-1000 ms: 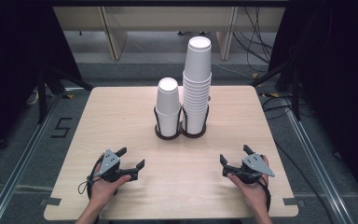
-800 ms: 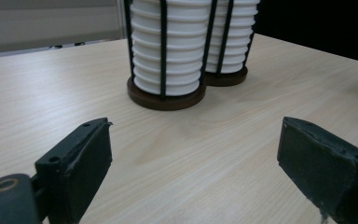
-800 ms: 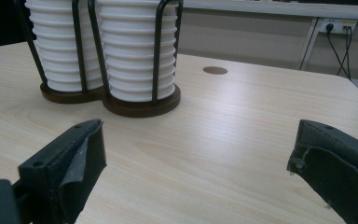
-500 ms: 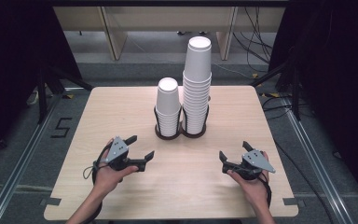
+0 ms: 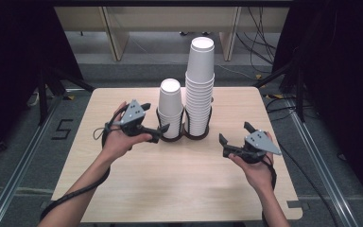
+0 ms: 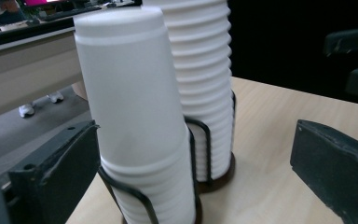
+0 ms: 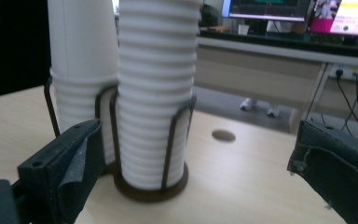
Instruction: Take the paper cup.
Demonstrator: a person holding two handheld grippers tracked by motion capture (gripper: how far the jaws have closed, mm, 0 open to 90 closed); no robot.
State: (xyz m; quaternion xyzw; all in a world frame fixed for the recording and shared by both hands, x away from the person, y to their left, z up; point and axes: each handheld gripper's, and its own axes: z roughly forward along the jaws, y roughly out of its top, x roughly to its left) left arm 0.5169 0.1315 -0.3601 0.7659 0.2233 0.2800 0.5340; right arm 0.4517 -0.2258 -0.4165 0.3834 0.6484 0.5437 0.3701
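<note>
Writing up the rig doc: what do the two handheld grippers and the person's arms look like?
Both are black handheld units with two blocky black jaws. The left gripper and the right gripper each carry a grey three-cornered plate on top, with small dark holes. A black cable trails from each back along the forearm. The jaw faces look padded, the right one's lining frayed. No sleeves are visible on the forearms.

We get even overhead light in the high view: the table (image 5: 179,189) comes out bright and pale while the room around it drops to near black. Shadows under the hands are soft and short. That view is a bit soft overall, no real glare. In the left gripper view the short cup stack (image 6: 135,116) is lit so strongly that its white top nearly blows out, and the close black jaws look blurry. In the right gripper view the tall cup stack (image 7: 156,93) stays fairly sharp, but the screens (image 7: 303,14) behind glow bright and fuzzy.
</note>
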